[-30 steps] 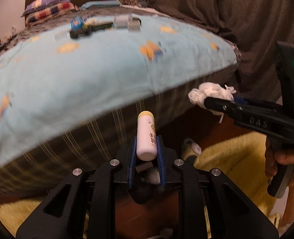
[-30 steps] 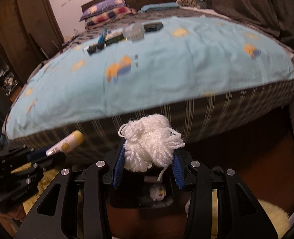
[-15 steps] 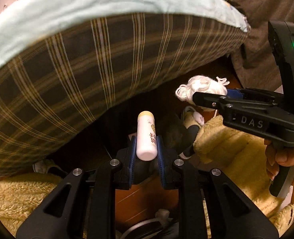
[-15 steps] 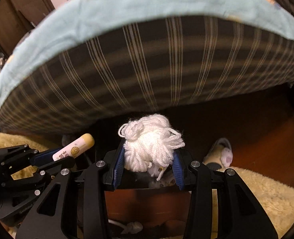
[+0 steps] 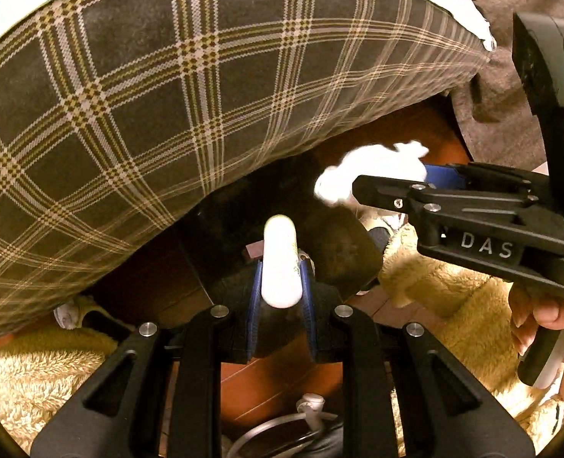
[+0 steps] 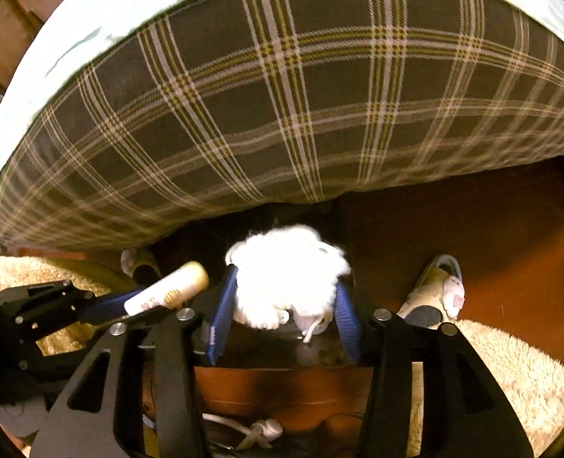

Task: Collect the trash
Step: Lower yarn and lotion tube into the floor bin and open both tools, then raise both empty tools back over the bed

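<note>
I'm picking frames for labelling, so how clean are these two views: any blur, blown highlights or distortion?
Left wrist view: yarn ball smeared and overexposed, tube fairly sharp. Right wrist view: yarn blown out white, bed side bowed by the fisheye, warm dim light.

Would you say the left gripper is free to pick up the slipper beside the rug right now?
Probably not: the left gripper is shut on a white tube, so its jaws are full, though the slipper lies uncovered.

A home bedroom: plaid-sided mattress (image 6: 282,114) above shaggy rugs (image 5: 453,305) (slippers (image 6: 442,290) on the floor).
</note>
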Tool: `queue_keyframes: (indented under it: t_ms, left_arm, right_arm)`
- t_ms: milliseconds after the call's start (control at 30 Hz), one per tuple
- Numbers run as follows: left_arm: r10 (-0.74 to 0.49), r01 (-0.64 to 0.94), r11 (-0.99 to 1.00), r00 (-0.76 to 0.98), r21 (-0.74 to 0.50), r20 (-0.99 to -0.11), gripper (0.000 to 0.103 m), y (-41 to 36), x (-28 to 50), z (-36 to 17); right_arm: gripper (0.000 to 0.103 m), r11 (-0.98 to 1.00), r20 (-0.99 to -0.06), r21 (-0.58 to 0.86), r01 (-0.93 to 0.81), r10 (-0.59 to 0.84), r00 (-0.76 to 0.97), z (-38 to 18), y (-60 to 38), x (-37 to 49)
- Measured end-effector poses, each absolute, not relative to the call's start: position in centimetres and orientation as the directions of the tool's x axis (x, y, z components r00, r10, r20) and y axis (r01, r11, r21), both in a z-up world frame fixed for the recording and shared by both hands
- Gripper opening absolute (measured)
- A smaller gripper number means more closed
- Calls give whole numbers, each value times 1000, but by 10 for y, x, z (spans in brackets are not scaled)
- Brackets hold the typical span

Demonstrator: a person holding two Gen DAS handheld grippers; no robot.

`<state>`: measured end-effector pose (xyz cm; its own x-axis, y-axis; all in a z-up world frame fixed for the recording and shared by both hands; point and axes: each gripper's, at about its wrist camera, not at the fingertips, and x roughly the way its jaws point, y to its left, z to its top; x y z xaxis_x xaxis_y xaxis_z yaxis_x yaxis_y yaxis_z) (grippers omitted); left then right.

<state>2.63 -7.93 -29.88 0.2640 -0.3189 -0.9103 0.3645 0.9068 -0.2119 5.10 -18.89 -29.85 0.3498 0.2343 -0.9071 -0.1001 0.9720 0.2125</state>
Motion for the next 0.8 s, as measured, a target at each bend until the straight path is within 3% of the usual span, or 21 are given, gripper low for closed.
queue_keyframes:
  t_ms: [67,200,300,367,433,467,633,800]
  left_arm:
    - [-316,359,909,266,-211,-911,20,-78,27,-297]
    - [-297,352,917,284,-189,-912,25,-77,29,-289]
    - [-279,346,924,314,-164,-907,49,-73,27,-280]
    - [-261,339,931,353,-137,-899,73,-70,26,-266]
    - [-255,338,933,388,-121,-886,81,-66,24,-252]
    - [-258,340,933,402,-118,-879,85,-64,23,-244]
    - [-267,330,937,477,-111,-837,94,-52,21,-204]
    - [-257,302,948,552,-97,-793,95,-33,32,-163]
  right_arm:
    - [61,973,-904,212,-91,230,359,-294,-190,53]
    - [62,975,-896,211,-73,223,385,-283,-198,53]
    - [67,978,-887,201,-60,208,412,-271,-203,49]
    - [77,979,-875,198,-47,198,443,-260,-206,47]
    - [90,979,-858,199,-40,194,476,-247,-211,43]
    - [92,979,-846,202,-41,196,495,-238,-212,41]
    - [97,979,-787,199,-51,190,587,-192,-220,37]
    - [99,979,-709,190,-73,188,680,-145,-228,42]
